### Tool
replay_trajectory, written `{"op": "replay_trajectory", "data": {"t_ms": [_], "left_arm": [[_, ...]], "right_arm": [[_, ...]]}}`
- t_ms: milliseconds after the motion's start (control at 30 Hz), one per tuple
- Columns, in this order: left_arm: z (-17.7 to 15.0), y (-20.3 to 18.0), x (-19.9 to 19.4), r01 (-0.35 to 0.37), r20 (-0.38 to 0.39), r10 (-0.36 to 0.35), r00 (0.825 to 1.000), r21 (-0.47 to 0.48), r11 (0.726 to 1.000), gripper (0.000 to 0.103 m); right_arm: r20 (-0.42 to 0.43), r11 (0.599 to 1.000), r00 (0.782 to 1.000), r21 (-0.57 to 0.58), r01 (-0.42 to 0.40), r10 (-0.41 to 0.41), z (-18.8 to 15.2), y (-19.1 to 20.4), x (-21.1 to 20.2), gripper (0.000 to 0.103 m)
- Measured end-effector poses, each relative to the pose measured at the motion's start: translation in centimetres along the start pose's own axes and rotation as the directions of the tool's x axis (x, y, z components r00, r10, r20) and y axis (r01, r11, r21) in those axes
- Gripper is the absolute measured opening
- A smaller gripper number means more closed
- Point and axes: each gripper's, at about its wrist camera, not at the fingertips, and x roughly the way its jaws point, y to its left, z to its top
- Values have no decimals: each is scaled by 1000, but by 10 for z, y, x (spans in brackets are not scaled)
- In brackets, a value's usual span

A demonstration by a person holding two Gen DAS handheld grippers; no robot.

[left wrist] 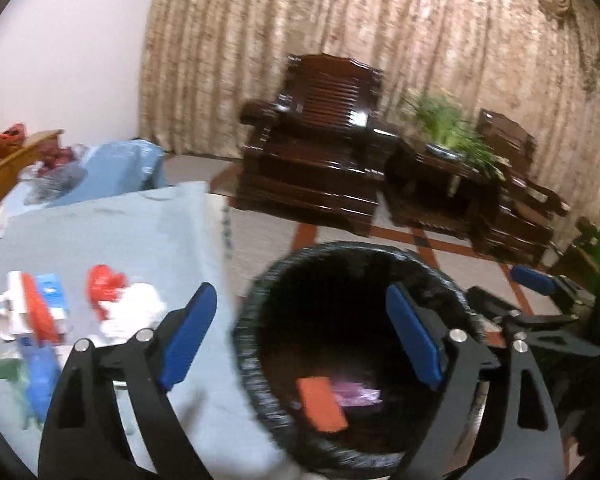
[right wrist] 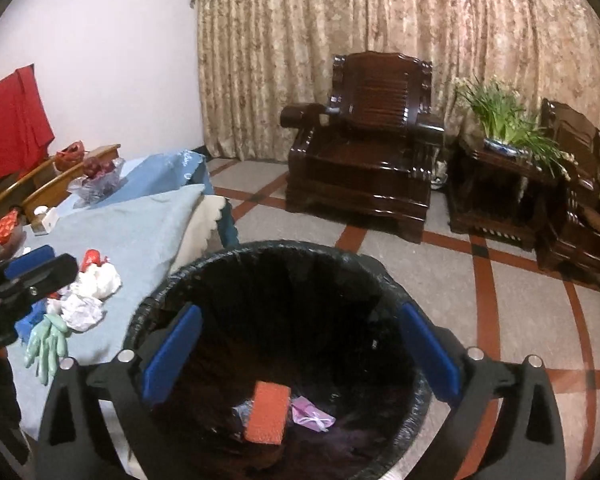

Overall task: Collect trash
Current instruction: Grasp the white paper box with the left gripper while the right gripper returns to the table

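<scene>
A bin lined with a black bag (left wrist: pixel 246 344) (right wrist: pixel 260 250) stands on the floor by the blue-clothed table (left wrist: pixel 120 232) (right wrist: pixel 148 232). An orange block (left wrist: pixel 322 404) (right wrist: pixel 268 412) and a purple wrapper (left wrist: pixel 358 394) (right wrist: pixel 312 416) lie at its bottom. My left gripper (left wrist: pixel 300 296) is open and empty, straddling the bin's near-table rim. My right gripper (right wrist: pixel 302 310) is open and empty above the bin's mouth. On the table lie a red-and-white wad (left wrist: pixel 116 300) (right wrist: pixel 98 272), crumpled white paper (right wrist: pixel 84 310), a green glove (right wrist: pixel 48 340) and a white-blue-red carton (left wrist: pixel 32 312).
A dark wooden armchair (left wrist: pixel 316 152) (right wrist: pixel 364 152) faces the bin across the tiled floor (right wrist: pixel 520 300). A side table with a potted plant (right wrist: pixel 500 136) and a second chair (right wrist: pixel 580 208) stand to its right. Bags and fruit sit at the table's far end (right wrist: pixel 96 180).
</scene>
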Motion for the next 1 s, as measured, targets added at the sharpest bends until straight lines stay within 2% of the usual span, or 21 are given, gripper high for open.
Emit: {"op": "replay_trajectory", "data": {"t_ms": [233,333,567,733,1000], "left_arm": [[-8,64,-44,-156,27,158,987,-67,986,89],[-13,85,-65,-230,43,234,971,-70,971,89],[-29,126,-91,-393,53,398,916,-81,916,89],[-39,149,-91,-438,31,444,895,-116,891,89],[-43,175,-56,-496,-9,499,866,-134,858,89]], "right_arm": [[19,995,995,-39,-96,97,8,43,2,97],[14,988,989,-59,-144,145,7,66,5,97],[-8,964,971,-111,-240,241,2,125,20,97],[-20,954,961,-118,-276,275,-2,153,32,97],[-46,946,955,-134,-296,293,-5,182,55,97]]}}
